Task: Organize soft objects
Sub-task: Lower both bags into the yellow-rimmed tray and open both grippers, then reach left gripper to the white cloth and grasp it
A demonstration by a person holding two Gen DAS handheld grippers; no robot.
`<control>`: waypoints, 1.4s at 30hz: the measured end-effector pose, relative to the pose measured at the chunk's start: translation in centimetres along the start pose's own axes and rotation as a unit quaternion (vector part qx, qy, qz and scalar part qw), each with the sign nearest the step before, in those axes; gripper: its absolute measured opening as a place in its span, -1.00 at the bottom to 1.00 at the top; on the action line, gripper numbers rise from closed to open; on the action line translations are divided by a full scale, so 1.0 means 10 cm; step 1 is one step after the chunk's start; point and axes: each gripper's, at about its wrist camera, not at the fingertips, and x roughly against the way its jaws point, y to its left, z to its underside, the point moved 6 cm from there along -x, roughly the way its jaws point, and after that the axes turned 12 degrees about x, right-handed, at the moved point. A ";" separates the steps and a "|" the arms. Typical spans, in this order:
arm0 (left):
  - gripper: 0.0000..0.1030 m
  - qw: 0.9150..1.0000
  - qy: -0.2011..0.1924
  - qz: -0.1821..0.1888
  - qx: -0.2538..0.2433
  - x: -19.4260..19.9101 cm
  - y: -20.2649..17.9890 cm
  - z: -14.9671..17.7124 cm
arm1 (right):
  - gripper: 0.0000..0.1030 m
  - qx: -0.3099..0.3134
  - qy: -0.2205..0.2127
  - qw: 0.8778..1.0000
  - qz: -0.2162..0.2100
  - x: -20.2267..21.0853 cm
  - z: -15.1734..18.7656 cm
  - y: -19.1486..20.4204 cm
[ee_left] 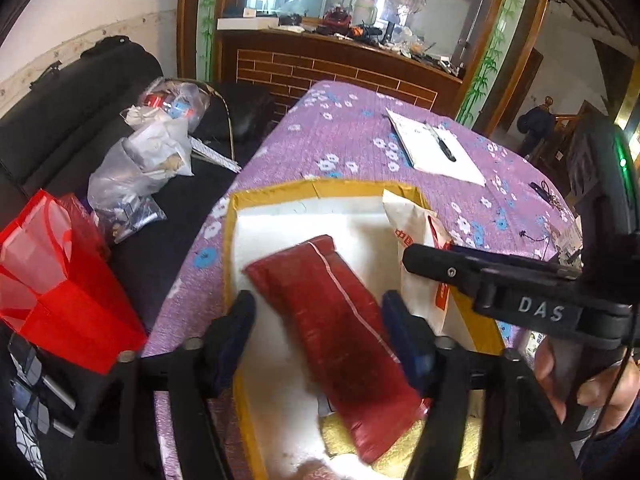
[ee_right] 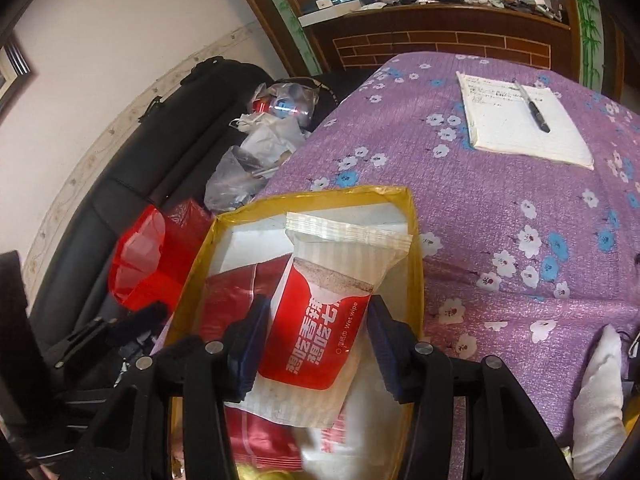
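A yellow-taped, white-lined cardboard box (ee_left: 234,240) sat below both grippers on the purple floral tablecloth (ee_right: 500,208). A dark red flat foil pouch (ee_left: 340,320) lay inside it, between the left gripper's (ee_left: 318,330) spread, untouching jaws. The right gripper (ee_right: 314,344) clamped a red-and-white wet-wipe packet (ee_right: 316,332) over the box

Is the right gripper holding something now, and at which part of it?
The right gripper holds the wet wipe packet by its two side edges, around its red label, over the yellow-edged box.
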 end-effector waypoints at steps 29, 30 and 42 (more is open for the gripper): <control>0.49 0.996 -0.021 0.065 -0.054 0.62 -1.16 0.76 | 0.31 -0.063 -0.082 0.991 -0.080 1.50 1.01 -0.55; 0.49 0.996 -0.020 0.067 -0.059 0.62 -1.23 0.82 | 0.32 -0.067 -0.088 0.990 -0.082 1.58 1.07 -0.61; 0.51 0.988 0.029 0.099 -0.112 0.31 -2.27 1.38 | 0.44 -0.156 -0.207 0.965 -0.049 2.65 1.59 -1.86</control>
